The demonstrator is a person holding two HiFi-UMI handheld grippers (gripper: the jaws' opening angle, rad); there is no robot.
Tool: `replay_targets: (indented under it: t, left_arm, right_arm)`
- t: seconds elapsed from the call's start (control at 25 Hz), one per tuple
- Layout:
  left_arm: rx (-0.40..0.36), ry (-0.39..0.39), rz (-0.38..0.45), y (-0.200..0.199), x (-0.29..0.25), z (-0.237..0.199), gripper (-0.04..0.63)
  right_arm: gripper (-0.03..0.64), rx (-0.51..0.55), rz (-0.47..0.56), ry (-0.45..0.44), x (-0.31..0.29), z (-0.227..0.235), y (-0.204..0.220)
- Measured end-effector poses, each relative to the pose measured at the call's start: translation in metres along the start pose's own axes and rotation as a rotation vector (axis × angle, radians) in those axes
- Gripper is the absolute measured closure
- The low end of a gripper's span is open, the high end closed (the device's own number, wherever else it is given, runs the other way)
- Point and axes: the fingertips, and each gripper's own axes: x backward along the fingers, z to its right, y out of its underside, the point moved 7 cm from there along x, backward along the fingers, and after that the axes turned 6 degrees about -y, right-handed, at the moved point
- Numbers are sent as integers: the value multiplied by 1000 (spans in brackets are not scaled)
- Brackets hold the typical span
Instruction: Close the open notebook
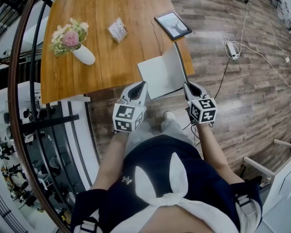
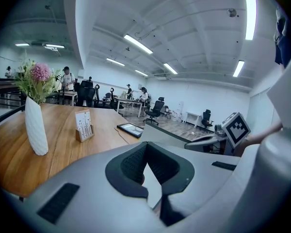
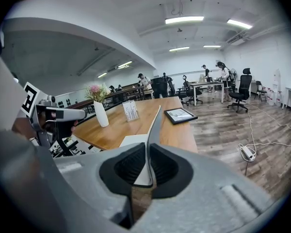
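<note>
The notebook (image 1: 157, 75) lies open at the near right corner of the wooden table (image 1: 102, 13), white page up. Its right cover (image 1: 181, 64) stands lifted nearly upright. My right gripper (image 1: 188, 87) is shut on that cover's near edge; in the right gripper view the cover (image 3: 155, 123) runs straight up between the pads of the right gripper (image 3: 149, 154). My left gripper (image 1: 143, 85) sits at the notebook's near left edge, jaws together with nothing pinched. In the left gripper view the left gripper (image 2: 147, 152) points at the raised cover (image 2: 167, 136); whether it touches the page is unclear.
A white vase of flowers (image 1: 81, 53) stands at the table's left, a small card stand (image 1: 117, 30) in the middle, and a dark framed picture (image 1: 173, 24) beyond the notebook. A power strip with cables (image 1: 231, 48) lies on the wooden floor to the right. A railing borders the left.
</note>
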Motion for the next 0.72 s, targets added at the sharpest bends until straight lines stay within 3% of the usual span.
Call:
replay_targets:
  t: [0.72]
  left_arm:
    - [39,-23,-16,13,6,-13,578]
  right_arm:
    - [584,28,5,-41,-10,-25,3]
